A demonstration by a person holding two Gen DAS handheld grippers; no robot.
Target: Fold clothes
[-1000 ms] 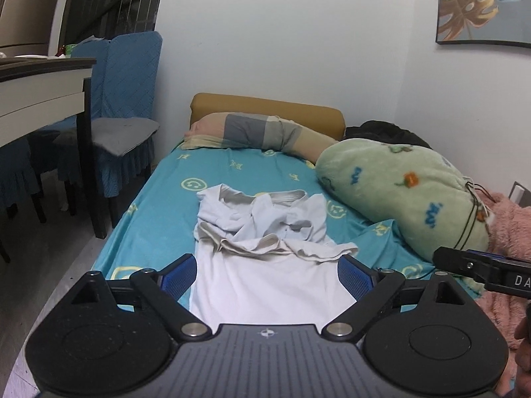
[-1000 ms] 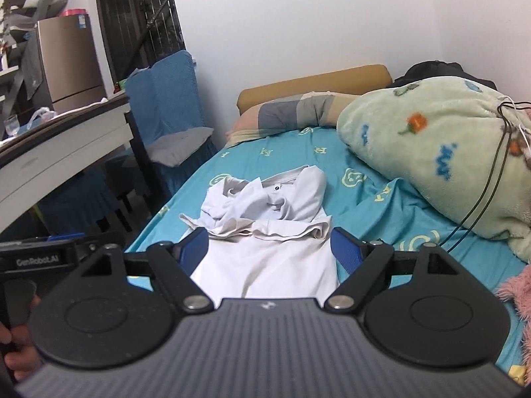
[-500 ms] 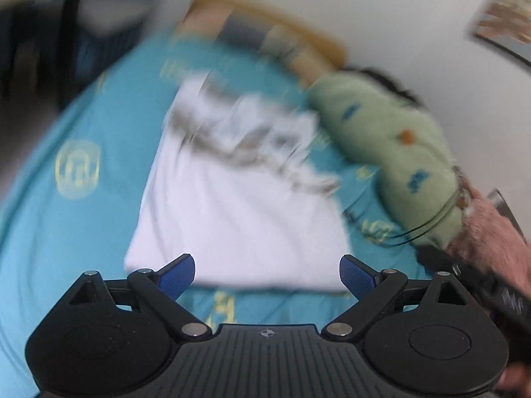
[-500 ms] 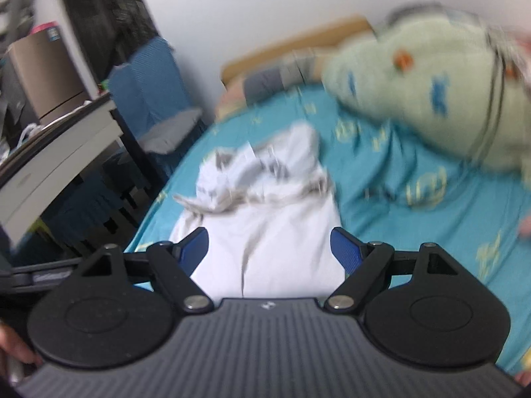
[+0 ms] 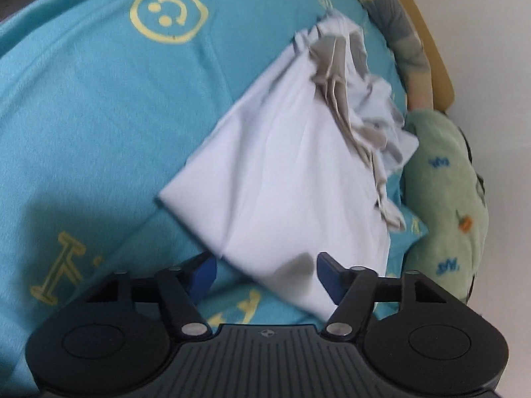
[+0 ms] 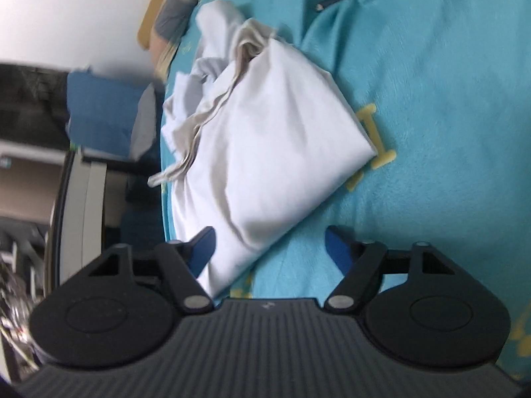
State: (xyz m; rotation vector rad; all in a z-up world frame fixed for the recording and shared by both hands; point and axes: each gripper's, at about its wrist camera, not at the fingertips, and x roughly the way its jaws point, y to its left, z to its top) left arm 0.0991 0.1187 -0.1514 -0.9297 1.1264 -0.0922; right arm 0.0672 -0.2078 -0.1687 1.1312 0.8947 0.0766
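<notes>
From the left wrist, one white garment (image 5: 282,169) lies on the teal bedsheet (image 5: 93,126), its lower part smooth and flat, its far end bunched into grey-beige folds. The left gripper (image 5: 265,273) is spread wide over the garment's near corner. A green cushion (image 5: 444,205) crowds the right; the sheet lies open leftward.

From the right wrist, the same garment (image 6: 262,152) reaches the bed's left edge. The right gripper (image 6: 268,248) is spread, gripping nothing; open sheet (image 6: 441,126) lies to the right.
</notes>
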